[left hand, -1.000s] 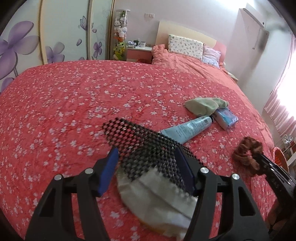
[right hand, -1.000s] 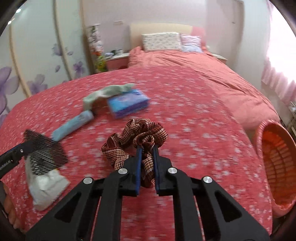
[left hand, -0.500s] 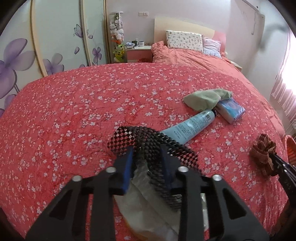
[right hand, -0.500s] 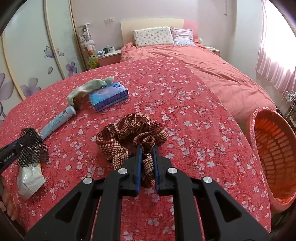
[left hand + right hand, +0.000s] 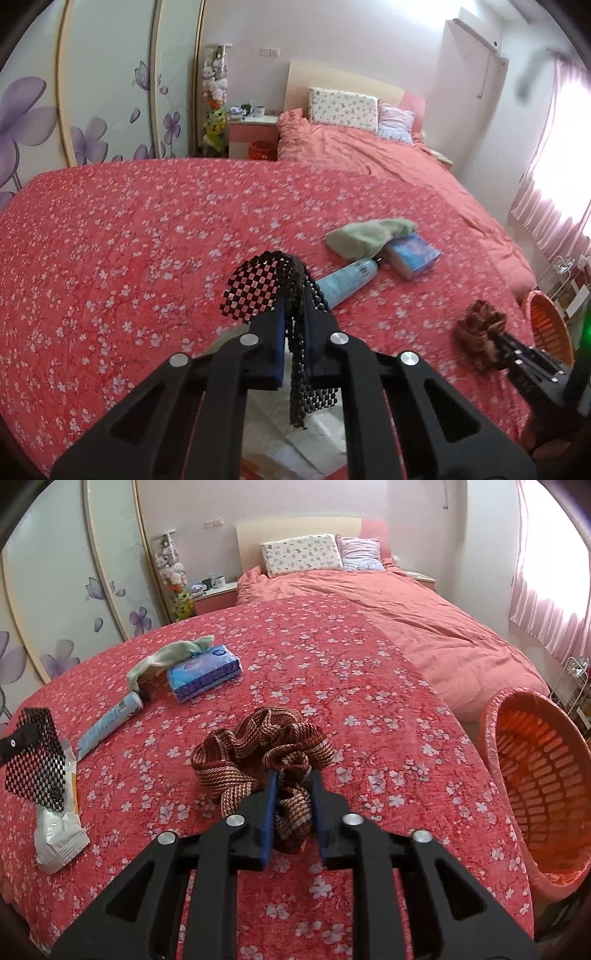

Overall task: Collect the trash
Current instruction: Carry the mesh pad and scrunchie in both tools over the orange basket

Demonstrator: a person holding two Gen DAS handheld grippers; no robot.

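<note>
**Q:** What does the left gripper (image 5: pixel 295 332) have?

**A:** Its jaws are clenched on a black mesh sheet (image 5: pixel 258 286). The mesh passes between the two blue pads, arches up beyond the fingertips, and hangs down in a strip on the near side. Directly below the jaws, a white wrapper (image 5: pixel 295 439) lies on the red flowered bedspread (image 5: pixel 110 240), not touching the jaws as far as the view shows.

**Q:** And the right gripper (image 5: pixel 293 805)?

**A:** It grasps a brown woven scrunchie (image 5: pixel 258 746). A fold of the fabric is pinched between the blue pads, while most of the scrunchie bunches up just past the fingertips and to their left.

**Q:** Where is the bin?

**A:** An orange basket (image 5: pixel 543 775) stands to the right of the right jaws, beside the bed's edge, well apart from the scrunchie.

**Q:** What else lies ahead of the jaws?

**A:** In the right wrist view, beyond and left of the fingertips, a blue tube (image 5: pixel 110 720) lies on the bedspread, with a pale green cloth (image 5: pixel 166 655) at its far end and a blue tissue pack (image 5: pixel 203 672) just beside the cloth. Farther left, the mesh hangs over the white wrapper.
</note>
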